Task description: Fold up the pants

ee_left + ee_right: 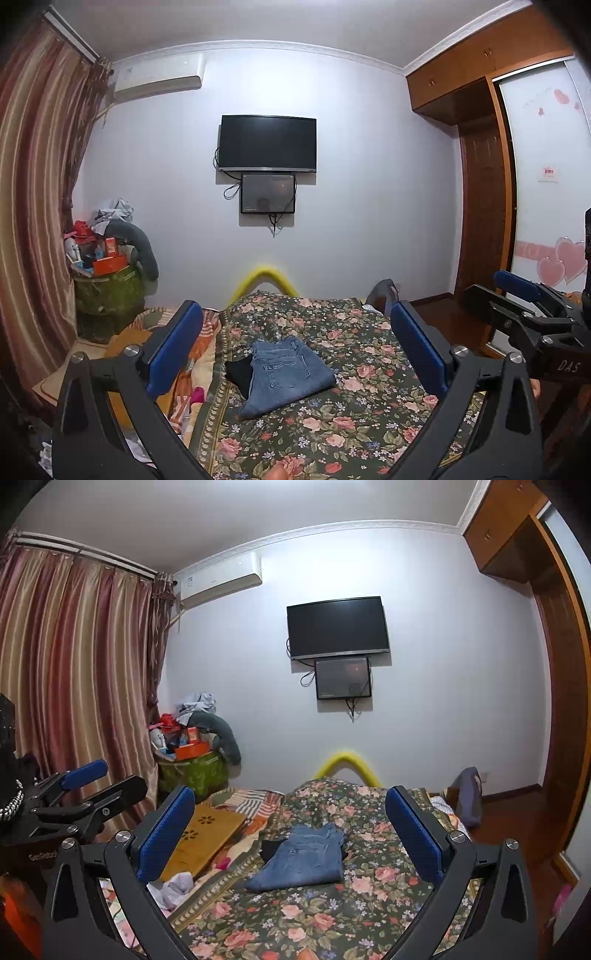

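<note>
Blue jeans (286,373) lie folded into a compact pile on the floral bedspread (354,417), with a black cloth (238,373) tucked under their left side. My left gripper (295,347) is held above the bed, open, nothing between its blue pads; the jeans sit below and ahead of it. In the right wrist view the same jeans (304,858) and black cloth (271,847) lie ahead of my right gripper (291,830), which is also open and empty. Each gripper shows at the edge of the other's view.
A yellow curved bed rail (264,277) rises at the foot of the bed. A wooden board (201,840) and crumpled white cloth (173,884) lie left of the bedspread. A cluttered green bin (192,771), curtains (74,686), wall TV (267,143) and wardrobe (487,192) surround the bed.
</note>
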The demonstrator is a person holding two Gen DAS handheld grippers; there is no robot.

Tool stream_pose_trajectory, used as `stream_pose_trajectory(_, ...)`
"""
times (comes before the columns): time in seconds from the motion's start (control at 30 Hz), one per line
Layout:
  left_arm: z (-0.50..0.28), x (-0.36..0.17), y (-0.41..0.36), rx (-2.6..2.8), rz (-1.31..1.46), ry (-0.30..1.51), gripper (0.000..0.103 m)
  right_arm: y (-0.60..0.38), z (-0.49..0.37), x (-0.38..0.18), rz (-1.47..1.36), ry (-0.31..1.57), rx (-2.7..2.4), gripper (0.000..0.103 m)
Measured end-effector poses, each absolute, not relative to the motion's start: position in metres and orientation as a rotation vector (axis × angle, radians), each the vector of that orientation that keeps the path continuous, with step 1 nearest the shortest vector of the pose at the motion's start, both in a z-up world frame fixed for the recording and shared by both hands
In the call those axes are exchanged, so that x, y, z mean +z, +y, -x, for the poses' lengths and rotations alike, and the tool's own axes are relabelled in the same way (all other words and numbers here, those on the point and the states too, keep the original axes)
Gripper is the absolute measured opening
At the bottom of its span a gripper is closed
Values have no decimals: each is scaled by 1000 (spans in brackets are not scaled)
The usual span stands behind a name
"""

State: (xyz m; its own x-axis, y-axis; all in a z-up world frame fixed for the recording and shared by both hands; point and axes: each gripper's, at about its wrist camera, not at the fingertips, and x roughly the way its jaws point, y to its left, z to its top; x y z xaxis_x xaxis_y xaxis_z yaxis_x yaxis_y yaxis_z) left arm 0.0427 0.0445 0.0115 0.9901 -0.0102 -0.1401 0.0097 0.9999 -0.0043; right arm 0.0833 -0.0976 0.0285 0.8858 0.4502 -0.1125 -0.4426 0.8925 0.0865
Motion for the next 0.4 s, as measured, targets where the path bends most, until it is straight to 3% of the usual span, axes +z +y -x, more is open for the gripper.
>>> stream_pose_trajectory(0.4, -44, 9, 47, -20, 12, 148, 103, -94, -84, 28, -46, 132, 469, 103)
